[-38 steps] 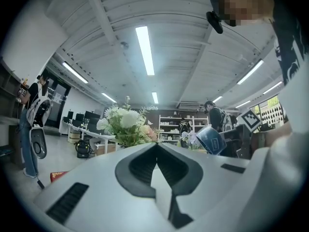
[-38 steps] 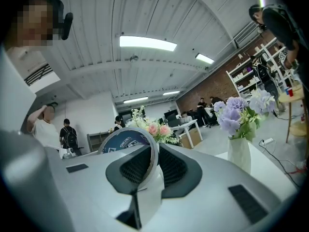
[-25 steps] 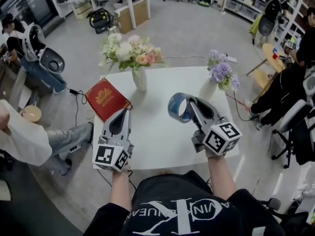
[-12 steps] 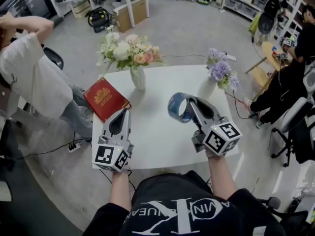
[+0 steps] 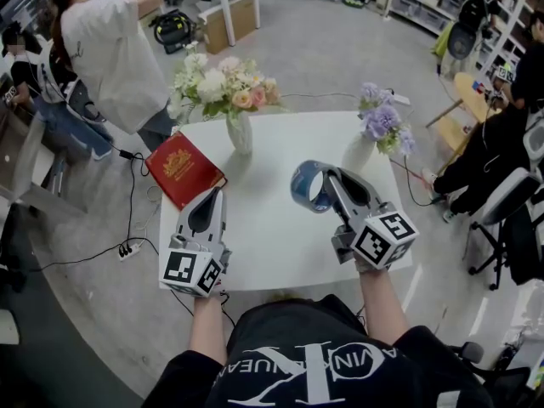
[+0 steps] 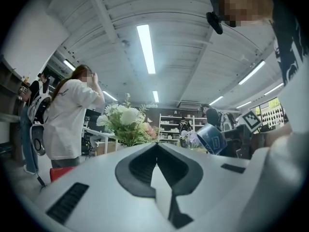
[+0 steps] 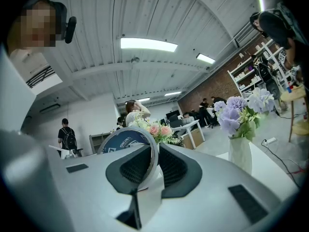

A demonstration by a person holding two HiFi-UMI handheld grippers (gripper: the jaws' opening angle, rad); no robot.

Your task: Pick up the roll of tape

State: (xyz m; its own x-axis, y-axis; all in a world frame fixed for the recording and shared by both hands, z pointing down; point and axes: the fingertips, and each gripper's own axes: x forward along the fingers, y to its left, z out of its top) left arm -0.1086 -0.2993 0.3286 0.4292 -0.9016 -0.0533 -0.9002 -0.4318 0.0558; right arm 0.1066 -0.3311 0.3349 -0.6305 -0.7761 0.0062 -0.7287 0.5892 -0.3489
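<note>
Table (image 5: 272, 228): white, and bears everything else. A dropped roll would likely land here on its edge and could run off the near side.

Book (image 5: 183, 170): red, at the far-left corner, just ahead of the left gripper. It is no likely hazard.

Two vases: white-and-pink flowers (image 5: 240, 134) at the far edge, purple flowers (image 5: 359, 153) just right of the tape. A sideways swing of the right hand could tip the purple one, which is the nearest obstacle.

Left gripper (image 5: 217, 192): level over the table, jaws pressed together on nothing (image 6: 157, 146). It gives no support if the roll slips.

Right gripper (image 5: 321, 181): level, jaws clamped on the tape (image 7: 155, 166).

Tape (image 5: 308, 185): blue roll, upright, apparently clear of the table. Only one thin stretch of its wall sits between the pads (image 7: 126, 141), and the rest hangs to the left. The main risk is that the ring pivots or slides out under a wrist tilt or jerk.
</note>
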